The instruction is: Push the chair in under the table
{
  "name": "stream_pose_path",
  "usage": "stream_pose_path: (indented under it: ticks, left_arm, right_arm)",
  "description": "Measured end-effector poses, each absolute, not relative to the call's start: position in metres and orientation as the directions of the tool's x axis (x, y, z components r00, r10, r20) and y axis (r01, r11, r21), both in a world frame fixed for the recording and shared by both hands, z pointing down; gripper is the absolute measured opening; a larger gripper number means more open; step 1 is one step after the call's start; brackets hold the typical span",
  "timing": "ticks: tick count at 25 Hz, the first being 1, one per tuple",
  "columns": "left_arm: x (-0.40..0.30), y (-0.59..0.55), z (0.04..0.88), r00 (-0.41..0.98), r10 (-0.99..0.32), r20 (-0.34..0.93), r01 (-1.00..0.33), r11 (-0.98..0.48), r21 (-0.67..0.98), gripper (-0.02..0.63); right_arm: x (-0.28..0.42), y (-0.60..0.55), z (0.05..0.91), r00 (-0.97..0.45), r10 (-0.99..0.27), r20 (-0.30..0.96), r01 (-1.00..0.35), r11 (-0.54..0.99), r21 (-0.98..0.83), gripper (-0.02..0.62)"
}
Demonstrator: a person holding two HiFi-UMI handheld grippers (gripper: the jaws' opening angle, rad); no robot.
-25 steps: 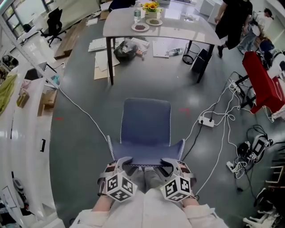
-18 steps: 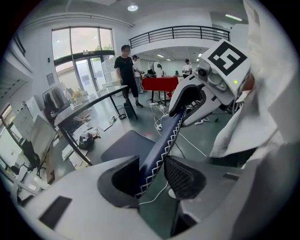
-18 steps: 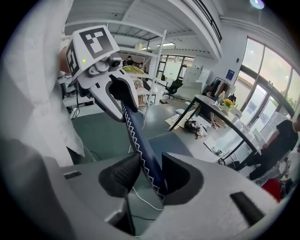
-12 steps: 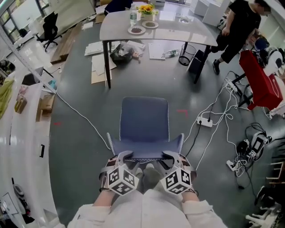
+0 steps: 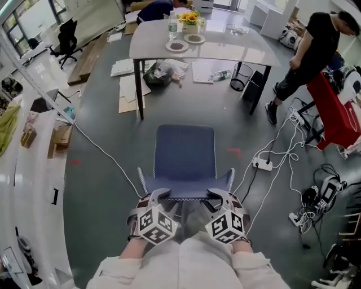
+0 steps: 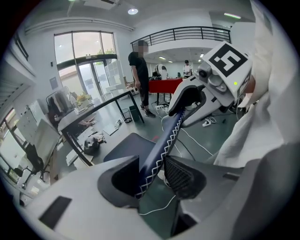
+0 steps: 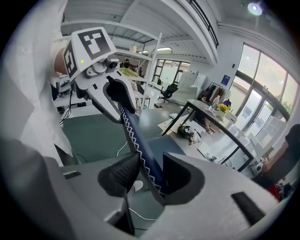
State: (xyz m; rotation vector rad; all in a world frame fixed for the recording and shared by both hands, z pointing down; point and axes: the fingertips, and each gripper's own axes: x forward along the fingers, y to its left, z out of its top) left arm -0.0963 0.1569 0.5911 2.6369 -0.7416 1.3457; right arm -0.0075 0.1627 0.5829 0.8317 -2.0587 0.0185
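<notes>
The blue chair [image 5: 185, 152] stands on the grey floor [image 5: 107, 169] between us and the desk [image 5: 225, 52], its seat turned toward the desk. It is well apart from the desk and not under it. The top edge of its backrest, trimmed with white zigzag stitching, lies just in front of us.

Our left gripper [image 6: 152, 164] straddles the left end of that edge. Its jaws are spread wide, with the thin backrest standing between them and not clamped. Our right gripper [image 7: 150, 161] straddles the right end in the same way. Its jaws are opening, and the edge leans toward the outer jaw.

The desk carries a bunch of yellow flowers [image 5: 192, 8], a bottle [image 5: 173, 23] and two small plates [image 5: 176, 46]. Beneath it, loose papers [image 5: 128, 68] and a dark bag [image 5: 157, 72] lie on the floor, and a wire bin [image 5: 242, 76] stands by the right leg. To the right, a person in black [image 5: 316, 51] stands near white cables and a power strip [image 5: 264, 164].
</notes>
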Motion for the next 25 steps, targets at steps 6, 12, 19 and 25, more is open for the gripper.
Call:
stream_pose_path:
  ticks: [6,12,19,25]
  left_arm:
    - [-0.086,0.122,0.589,0.491,-0.386,0.781,-0.472,-0.871,-0.135,0.169]
    - [-0.075,0.074,0.588,0.495,-0.393,0.775,-0.484,-0.866,-0.13,0.169]
    - [-0.068,0.016,0.591,0.481,-0.397,0.782,-0.511,-0.851,-0.118,0.164]
    - [-0.057,-0.036,0.589,0.468,-0.417,0.779,-0.537,-0.834,-0.124,0.163]
  right_arm:
    - [0.002,0.124,0.581,-0.392,-0.553,0.735,-0.55,0.781,0.295,0.144]
    - [0.014,0.072,0.579,-0.402,-0.559,0.726,-0.534,0.786,0.31,0.145]
    - [0.021,0.012,0.581,-0.429,-0.541,0.724,-0.502,0.809,0.307,0.146]
    - [0.032,-0.044,0.578,-0.446,-0.536,0.717,-0.476,0.82,0.318,0.146]
